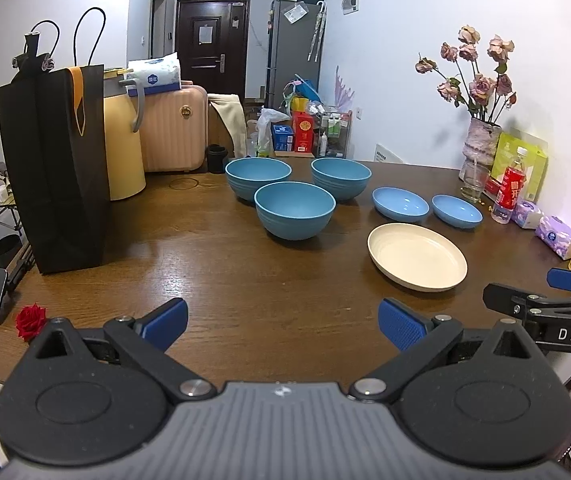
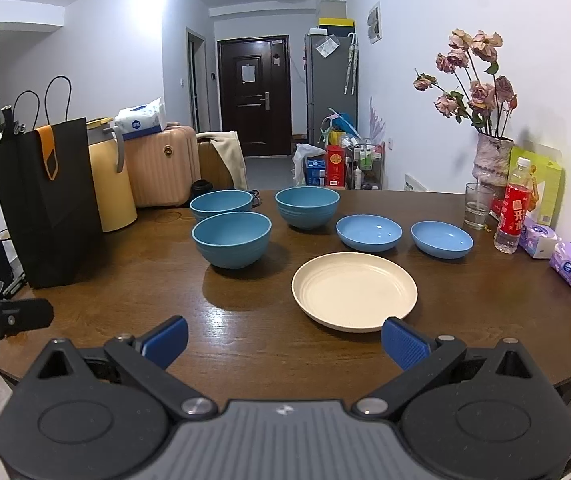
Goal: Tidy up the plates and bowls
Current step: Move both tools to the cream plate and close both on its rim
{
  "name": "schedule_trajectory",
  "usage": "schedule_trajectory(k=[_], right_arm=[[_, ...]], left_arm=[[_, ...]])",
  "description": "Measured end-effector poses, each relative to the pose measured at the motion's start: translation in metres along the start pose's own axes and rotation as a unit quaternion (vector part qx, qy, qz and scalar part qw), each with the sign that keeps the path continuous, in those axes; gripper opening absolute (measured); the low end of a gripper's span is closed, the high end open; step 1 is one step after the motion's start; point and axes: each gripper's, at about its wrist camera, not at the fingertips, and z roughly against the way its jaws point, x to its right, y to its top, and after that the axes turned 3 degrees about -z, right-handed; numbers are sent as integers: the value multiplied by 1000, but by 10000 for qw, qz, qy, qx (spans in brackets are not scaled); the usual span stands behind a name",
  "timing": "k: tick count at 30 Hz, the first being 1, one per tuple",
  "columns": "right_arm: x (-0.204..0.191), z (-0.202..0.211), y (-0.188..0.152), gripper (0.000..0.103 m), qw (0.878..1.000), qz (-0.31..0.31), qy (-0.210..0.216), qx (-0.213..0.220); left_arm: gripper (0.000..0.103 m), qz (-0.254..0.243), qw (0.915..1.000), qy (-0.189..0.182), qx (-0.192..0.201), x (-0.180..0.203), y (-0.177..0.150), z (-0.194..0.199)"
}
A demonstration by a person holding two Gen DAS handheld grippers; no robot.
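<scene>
Nearest us, our left gripper [image 1: 283, 322] and right gripper [image 2: 284, 340] hover over the table [image 1: 205, 280] edge, jaws spread wide and empty. At one o'clock from the right gripper lies the cream plate [image 2: 354, 291], close by. Beyond it, two small blue dishes [image 2: 368, 233] sit at twelve to one o'clock, and three blue bowls [image 2: 231, 239] cluster at eleven. We judge the smooth rims may slip from our pads, and reaching far right risks knocking over the glass [image 2: 478, 205] or bottle [image 2: 514, 210].
</scene>
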Motion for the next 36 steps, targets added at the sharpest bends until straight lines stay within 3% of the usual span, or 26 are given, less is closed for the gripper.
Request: schedule_trajectory(k=[26, 36], right_arm=[[41, -87, 45, 103, 9981, -100, 267, -545], [62, -114, 47, 103, 9967, -193, 90, -787]], left_arm=[[103, 250, 9991, 104, -341, 17, 47, -79], [103, 237, 9975, -6, -661, 33, 58, -115]])
